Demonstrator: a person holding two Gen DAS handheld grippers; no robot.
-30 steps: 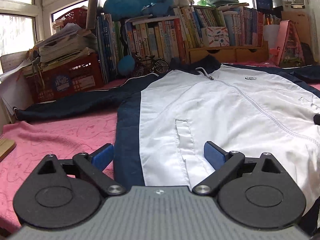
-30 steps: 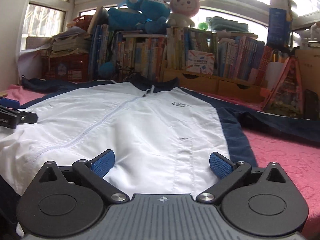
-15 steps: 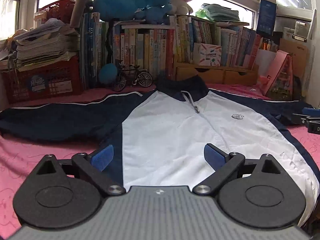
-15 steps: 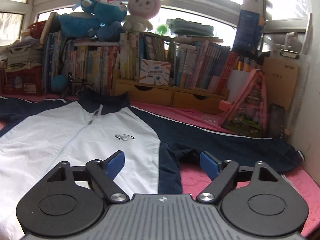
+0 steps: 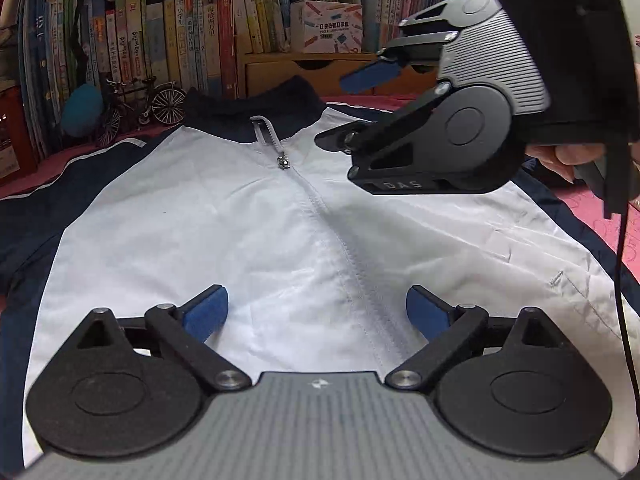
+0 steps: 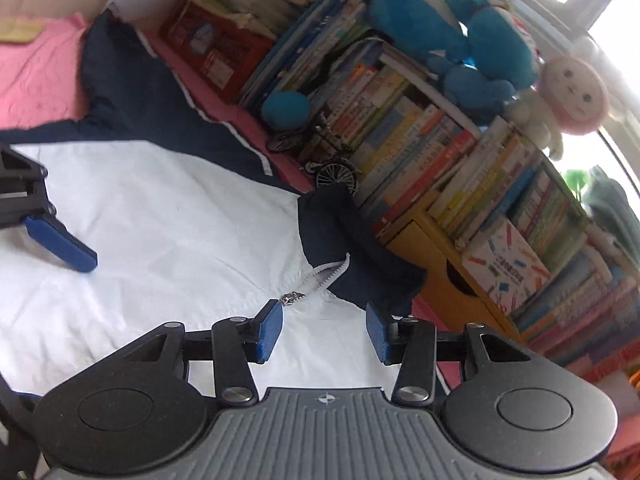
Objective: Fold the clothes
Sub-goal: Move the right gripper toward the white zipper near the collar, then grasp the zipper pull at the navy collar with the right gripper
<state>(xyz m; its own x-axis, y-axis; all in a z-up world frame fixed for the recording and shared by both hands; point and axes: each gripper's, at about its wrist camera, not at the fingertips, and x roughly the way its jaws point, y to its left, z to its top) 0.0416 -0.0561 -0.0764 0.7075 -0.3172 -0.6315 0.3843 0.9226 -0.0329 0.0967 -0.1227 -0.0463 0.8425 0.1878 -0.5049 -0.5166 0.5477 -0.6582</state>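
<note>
Both grippers (image 5: 316,312) (image 6: 324,330) over jacket (image 5: 240,216) (flat)

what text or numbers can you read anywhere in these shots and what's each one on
"DAS": raised letters on the underside of the right gripper, seen from the left wrist.
Box of label printer paper: Chinese characters and a line of small Latin print, too small to read surely.
Book spines: Chinese titles, too small or blurred.
Jacket: no text visible.

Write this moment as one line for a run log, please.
jacket: flat, zipped, unfolded | left gripper: open over the front, holding nothing | right gripper: closing near the collar, nothing between the fingers
</note>
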